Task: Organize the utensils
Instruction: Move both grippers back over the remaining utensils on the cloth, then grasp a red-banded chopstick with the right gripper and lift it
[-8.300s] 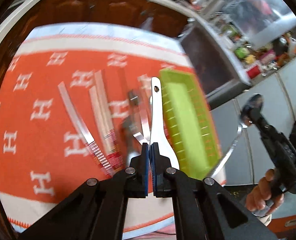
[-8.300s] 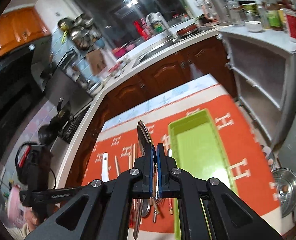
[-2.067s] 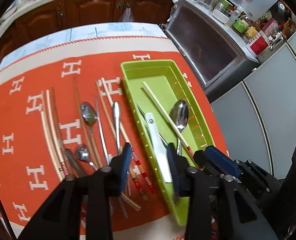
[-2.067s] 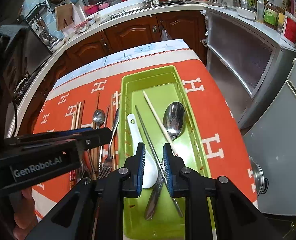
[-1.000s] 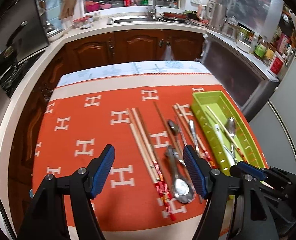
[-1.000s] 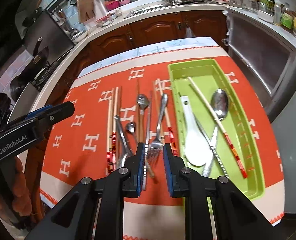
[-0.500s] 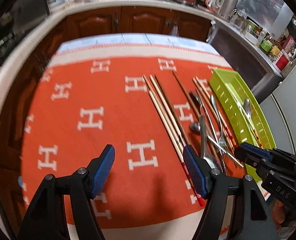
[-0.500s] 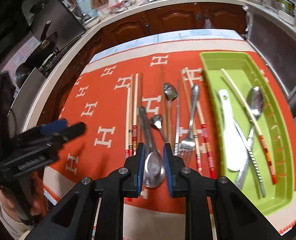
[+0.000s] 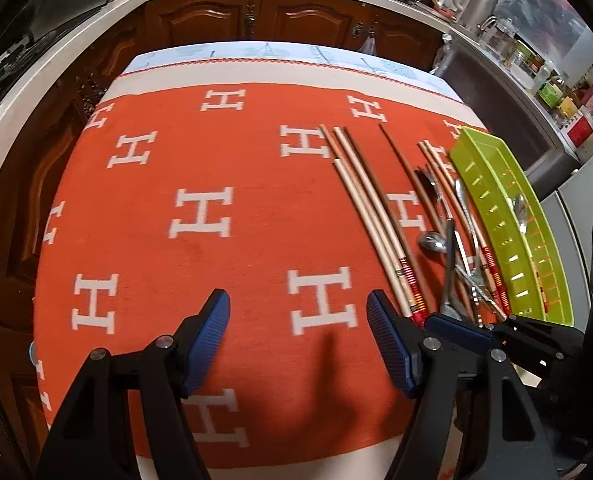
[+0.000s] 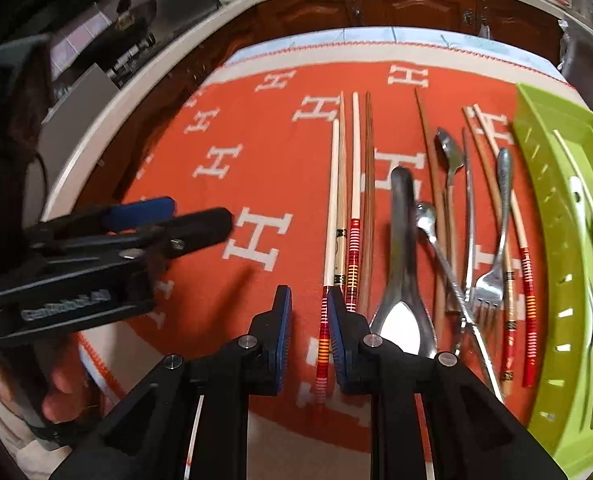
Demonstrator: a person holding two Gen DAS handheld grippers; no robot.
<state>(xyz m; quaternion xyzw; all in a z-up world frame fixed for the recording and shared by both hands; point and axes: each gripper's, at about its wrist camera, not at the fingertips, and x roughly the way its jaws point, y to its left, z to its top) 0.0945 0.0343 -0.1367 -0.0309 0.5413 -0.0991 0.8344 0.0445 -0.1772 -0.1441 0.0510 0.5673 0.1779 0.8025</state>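
we hold our left gripper (image 9: 298,336) over bare orange cloth (image 9: 232,168), its fingers wide apart with nothing between them. our right gripper (image 10: 307,322) hangs low over the near ends of the chopsticks (image 10: 342,208); its fingers stand a narrow gap apart, and the red-striped end of one pale chopstick shows in that gap, but we cannot tell whether the pads touch it. just right of these chopsticks lies a big spoon (image 10: 402,264), bowl toward us, then a small spoon (image 10: 450,156), a fork (image 10: 492,264) and more chopsticks, several crossing one another. the green tray (image 10: 552,216) sits at the cloth's right edge, just beside this pile, and holds a white spoon, a metal spoon and a chopstick. in the left view the loose utensils lie right of the left gripper, with the tray (image 9: 492,184) beyond them. a hand (image 10: 24,384) grips the left tool's handle at the lower left of the right view. wooden cabinets (image 9: 256,20) stand behind the table.
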